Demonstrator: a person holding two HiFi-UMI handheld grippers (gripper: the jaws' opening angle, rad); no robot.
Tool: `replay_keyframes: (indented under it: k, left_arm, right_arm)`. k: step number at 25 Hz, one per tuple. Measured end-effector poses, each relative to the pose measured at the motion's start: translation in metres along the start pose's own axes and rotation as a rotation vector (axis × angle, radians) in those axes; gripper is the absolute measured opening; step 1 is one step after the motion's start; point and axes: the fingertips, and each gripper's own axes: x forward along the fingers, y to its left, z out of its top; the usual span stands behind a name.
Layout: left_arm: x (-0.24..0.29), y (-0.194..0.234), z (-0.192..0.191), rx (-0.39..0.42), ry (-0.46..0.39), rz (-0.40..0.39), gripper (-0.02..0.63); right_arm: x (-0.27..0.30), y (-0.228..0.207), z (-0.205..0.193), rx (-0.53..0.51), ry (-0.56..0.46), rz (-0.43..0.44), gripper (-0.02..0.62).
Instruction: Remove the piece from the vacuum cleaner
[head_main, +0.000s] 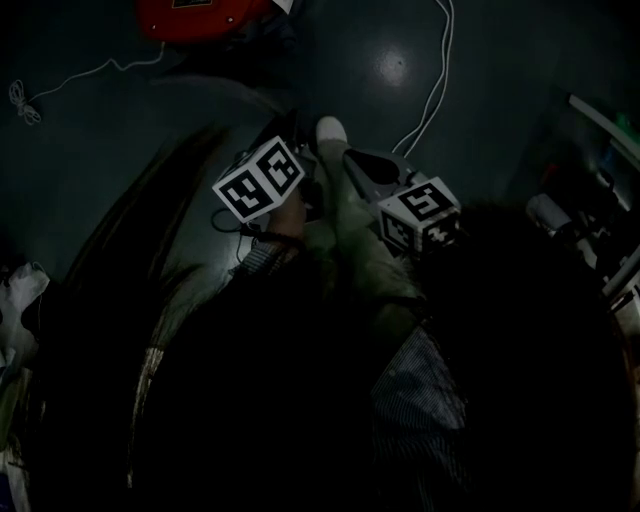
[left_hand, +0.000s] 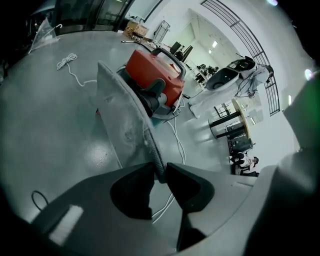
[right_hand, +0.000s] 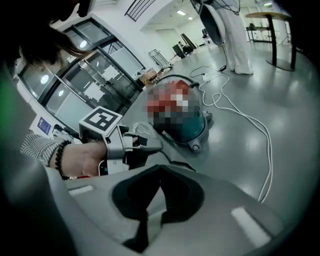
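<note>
One floor (left_hand: 50, 115): glossy grey poured surface, smooth, with soft light patches.
Vacuum cleaner (left_hand: 150, 75): red rounded canister with hard plastic shell, a black handle arching over it and a teal base; it stands on the floor.
Piece (left_hand: 125, 125): flat grey panel with a matte, felt-like face and a rough woven edge, tilted. It is held above the floor, clear of the vacuum cleaner, between both tools.
Left gripper (left_hand: 160, 172): grey plastic body; its dark jaws are narrowed onto the panel's thin edge.
Right gripper (right_hand: 160, 169): jaws drawn together, tips meeting on the panel's near end, close beside the left one.
Cable (right_hand: 260, 135): thin white cord, round in section, curving loose over the floor.
</note>
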Motion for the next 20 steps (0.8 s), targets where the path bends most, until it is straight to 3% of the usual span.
replay_keyframes:
  k: [8, 16, 20]
  left_arm:
    - [-0.010, 0.009, 0.001, 0.021, -0.017, 0.022, 0.039]
    - [-0.025, 0.020, 0.000, 0.007, -0.056, 0.015, 0.035]
    - [-0.044, 0.037, -0.002, 0.013, -0.085, 0.064, 0.034]
  right_arm:
    - [-0.004, 0.000, -0.008, -0.030, 0.037, 0.010, 0.002]
    - [-0.010, -0.003, -0.013, -0.037, 0.042, -0.014, 0.002]
    - [-0.014, 0.002, -0.018, -0.044, 0.048, -0.006, 0.002]
